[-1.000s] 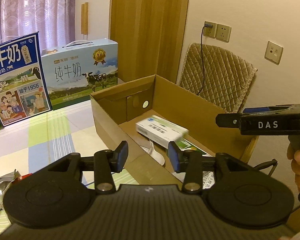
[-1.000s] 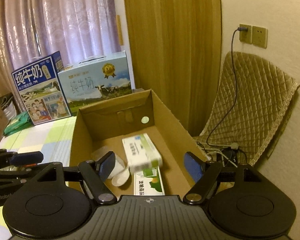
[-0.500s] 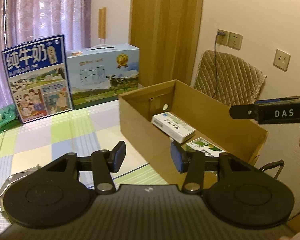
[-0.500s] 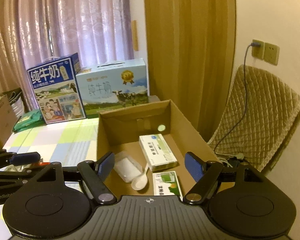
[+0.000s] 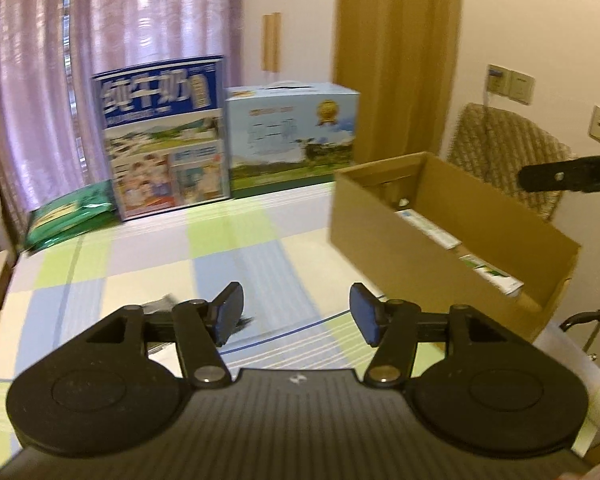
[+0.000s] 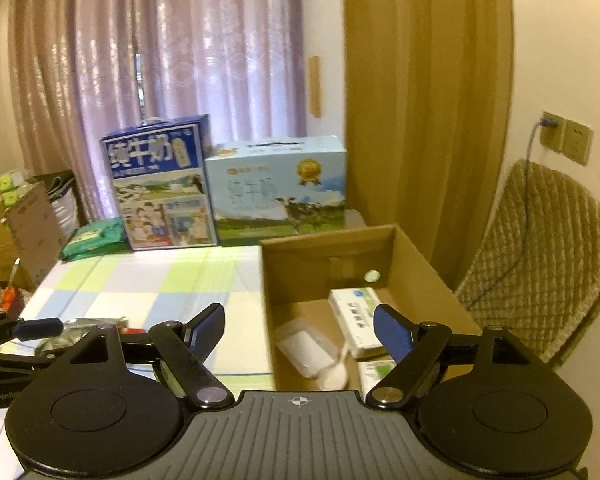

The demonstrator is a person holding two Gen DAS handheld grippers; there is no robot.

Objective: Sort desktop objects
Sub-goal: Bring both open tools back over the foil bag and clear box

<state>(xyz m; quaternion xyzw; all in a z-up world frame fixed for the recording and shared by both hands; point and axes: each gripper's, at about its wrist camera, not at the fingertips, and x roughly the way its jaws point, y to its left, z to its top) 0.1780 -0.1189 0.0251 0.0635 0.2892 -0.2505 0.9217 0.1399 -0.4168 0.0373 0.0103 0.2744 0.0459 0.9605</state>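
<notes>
Your left tongs [image 5: 296, 314] are hanging open over the near part of the table [image 5: 236, 248] with its pale checked cloth of green, blue and white squares, and nothing is sitting between the blue pads. Just beyond the left finger, a crumpled silvery foil packet [image 5: 162, 304] is lying on the cloth, mostly hidden behind the finger.

Your right tongs [image 6: 300, 330] are also standing wide open and empty, hovering near the front of the open brown cardboard box [image 6: 420, 268] that is sitting at the table's right edge. Inside the box, nearest to you, a white plastic spoon [image 6: 334, 376] is lying beside a clear shallow plastic tray [image 6: 304, 346]; to their right a green-and-white flat carton [image 6: 374, 372] is showing partly behind the right finger. Further in, a white rectangular medicine box with a blue-green stripe [image 6: 354, 312] is resting on the box floor.

At the table's far edge, a tall dark-blue milk carton case [image 6: 162, 184] is standing upright just beside a light-blue milk gift case with a cow picture [image 6: 278, 192]. A green flat packet [image 6: 94, 238] is lying to the left of them, near the far left corner.
</notes>
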